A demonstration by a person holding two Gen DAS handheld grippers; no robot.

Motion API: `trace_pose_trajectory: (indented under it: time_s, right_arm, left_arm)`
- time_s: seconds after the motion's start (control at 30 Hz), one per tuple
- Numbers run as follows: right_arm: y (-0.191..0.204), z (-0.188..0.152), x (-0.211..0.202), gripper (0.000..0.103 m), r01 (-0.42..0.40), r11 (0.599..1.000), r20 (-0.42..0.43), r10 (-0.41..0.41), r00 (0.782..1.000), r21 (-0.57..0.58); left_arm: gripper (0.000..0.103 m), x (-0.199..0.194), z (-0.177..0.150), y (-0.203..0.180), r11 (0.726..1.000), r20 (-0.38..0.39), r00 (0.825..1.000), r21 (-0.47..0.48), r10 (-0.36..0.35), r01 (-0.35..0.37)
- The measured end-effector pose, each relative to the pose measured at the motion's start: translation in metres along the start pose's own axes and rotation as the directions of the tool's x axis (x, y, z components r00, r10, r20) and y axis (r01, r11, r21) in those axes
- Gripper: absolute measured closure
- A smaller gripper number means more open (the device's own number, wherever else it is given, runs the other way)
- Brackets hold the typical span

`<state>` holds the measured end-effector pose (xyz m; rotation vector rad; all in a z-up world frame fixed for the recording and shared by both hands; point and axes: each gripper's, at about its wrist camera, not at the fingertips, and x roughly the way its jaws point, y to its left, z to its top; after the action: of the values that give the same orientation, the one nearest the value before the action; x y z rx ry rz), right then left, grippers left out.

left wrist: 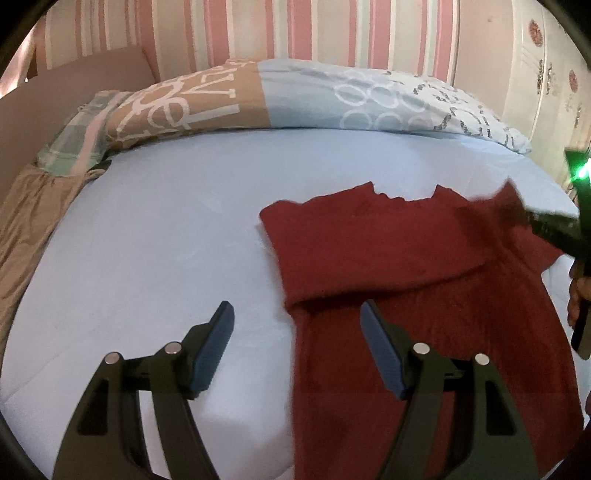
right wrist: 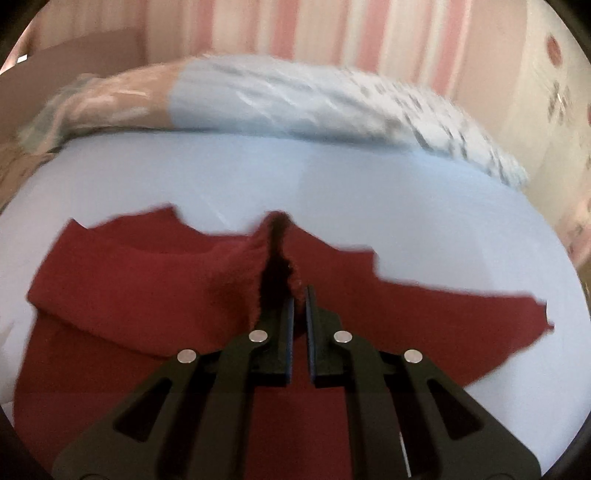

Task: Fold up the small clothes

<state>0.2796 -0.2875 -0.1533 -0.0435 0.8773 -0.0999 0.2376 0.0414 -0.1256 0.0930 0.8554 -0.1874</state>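
Right hand-held gripper pinches red garment — left hand-held gripper gapes, empty.

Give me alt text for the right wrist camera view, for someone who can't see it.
The right gripper is shut on a raised fold of a dark red garment spread on a light blue bed sheet. A patterned pillow lies across the head of the bed, in front of a pink-and-cream striped wall; the picture is motion-blurred.
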Motion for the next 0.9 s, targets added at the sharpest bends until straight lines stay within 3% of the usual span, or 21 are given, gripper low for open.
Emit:
trace_pose_trajectory:
  time_s: [0.1,0.2,0.23,0.27,0.33,0.37,0.43,0.6,0.7,0.77,0.83,0.9]
  right_arm:
    - [-0.012,-0.014,0.020,0.097,-0.011,1.000,-0.064,0.012,0.998,0.009]
    - [-0.008,-0.021,0.025,0.095,-0.012,1.000,-0.074,0.012,0.997,-0.005]
    - [-0.009,-0.022,0.023,0.088,-0.021,1.000,-0.066,0.022,0.998,0.008]
    - [-0.013,-0.021,0.019,0.069,-0.041,0.998,-0.049,0.043,0.998,0.037]
    - [-0.018,-0.018,0.009,0.042,-0.040,0.997,-0.007,0.041,0.999,0.061]
    - [-0.019,-0.016,0.005,0.034,-0.040,0.997,0.004,0.040,0.999,0.063]
    - [-0.020,-0.010,0.001,0.029,-0.041,0.997,0.027,0.039,0.999,0.060]
    - [-0.019,0.001,0.008,0.026,-0.058,0.995,0.004,0.058,0.998,0.078]
    - [-0.025,0.002,-0.012,0.028,0.061,0.993,0.084,-0.069,0.994,0.100]
    - [-0.034,0.001,-0.029,0.027,0.086,0.988,0.126,-0.102,0.987,0.128]
    - [-0.038,0.001,-0.037,0.027,0.048,0.989,0.144,-0.068,0.987,0.139]
    - [-0.028,0.003,-0.032,0.027,-0.002,0.995,0.108,-0.009,0.994,0.099]
  left_arm:
    - [0.031,0.019,0.004,-0.005,1.000,-0.014,1.000,0.009,-0.009,0.009]
    - [0.031,0.040,0.008,-0.011,0.999,-0.029,0.999,0.025,-0.020,0.021]
    - [0.031,0.047,0.011,-0.014,0.999,-0.029,0.999,0.032,-0.022,0.023]
    - [0.031,0.052,0.014,-0.015,0.999,-0.032,0.999,0.036,-0.021,0.022]
    - [0.031,0.064,0.022,-0.020,0.999,-0.035,0.999,0.038,-0.031,0.032]
    - [0.031,0.070,0.026,-0.022,0.999,-0.038,0.999,0.039,-0.035,0.037]
    - [0.031,0.084,0.032,-0.028,0.998,-0.057,0.998,0.056,-0.028,0.031]
    - [0.031,0.108,0.034,-0.037,0.996,-0.098,0.995,0.086,0.001,0.008]
    - [0.031,0.114,0.032,-0.036,0.997,-0.108,0.994,0.077,0.001,0.007]
    - [0.031,0.117,0.031,-0.036,0.997,-0.113,0.994,0.076,0.002,0.007]
    - [0.031,0.119,0.029,-0.035,0.997,-0.118,0.993,0.077,0.002,0.007]
    - [0.031,0.121,0.028,-0.035,0.997,-0.121,0.993,0.080,0.008,0.002]
